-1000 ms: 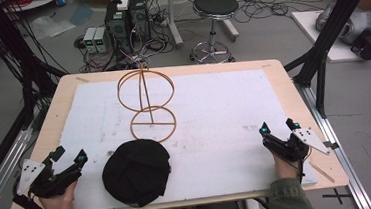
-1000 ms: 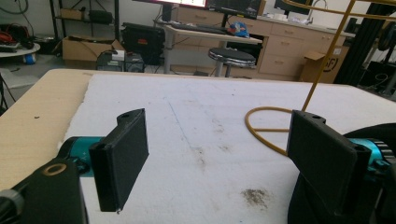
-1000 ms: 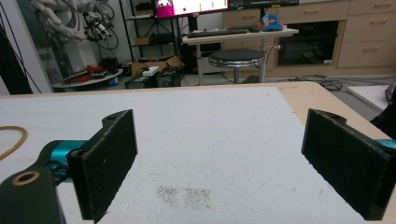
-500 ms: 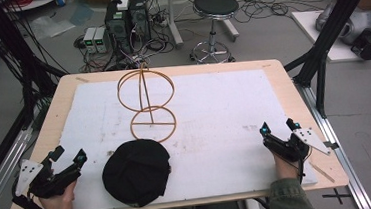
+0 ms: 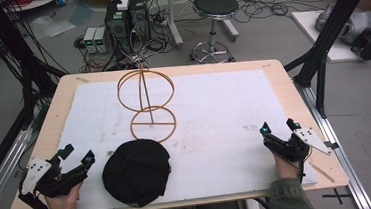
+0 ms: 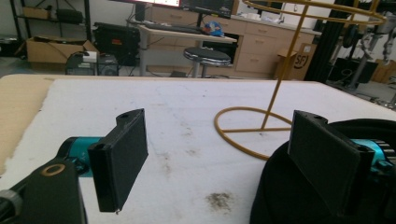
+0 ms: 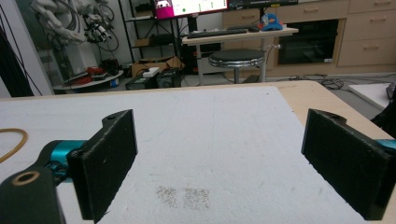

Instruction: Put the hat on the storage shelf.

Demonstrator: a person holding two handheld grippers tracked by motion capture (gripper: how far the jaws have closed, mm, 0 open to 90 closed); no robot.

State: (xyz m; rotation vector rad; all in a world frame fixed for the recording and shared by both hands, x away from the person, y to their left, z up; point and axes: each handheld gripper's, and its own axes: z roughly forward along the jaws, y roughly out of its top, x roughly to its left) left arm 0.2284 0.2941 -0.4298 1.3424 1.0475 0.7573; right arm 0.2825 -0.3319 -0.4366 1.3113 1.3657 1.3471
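A black cap (image 5: 136,171) lies flat near the table's front edge, left of centre. Behind it stands a gold wire stand (image 5: 148,103) with a ring base and a ring top on a thin post. My left gripper (image 5: 78,153) rests open at the front left, just left of the cap; in the left gripper view (image 6: 219,163) the cap (image 6: 280,196) sits behind its right jaw and the stand's base ring (image 6: 247,133) lies ahead. My right gripper (image 5: 280,126) is open at the front right over bare white mat (image 7: 219,154), nothing between its jaws.
The white mat (image 5: 214,107) covers most of the wooden table (image 5: 56,107). A faint smudge (image 7: 183,196) marks the mat before the right gripper. Beyond the far edge stand a stool (image 5: 215,7) and computer boxes (image 5: 125,14) on the floor. Black frame posts (image 5: 328,33) flank the right side.
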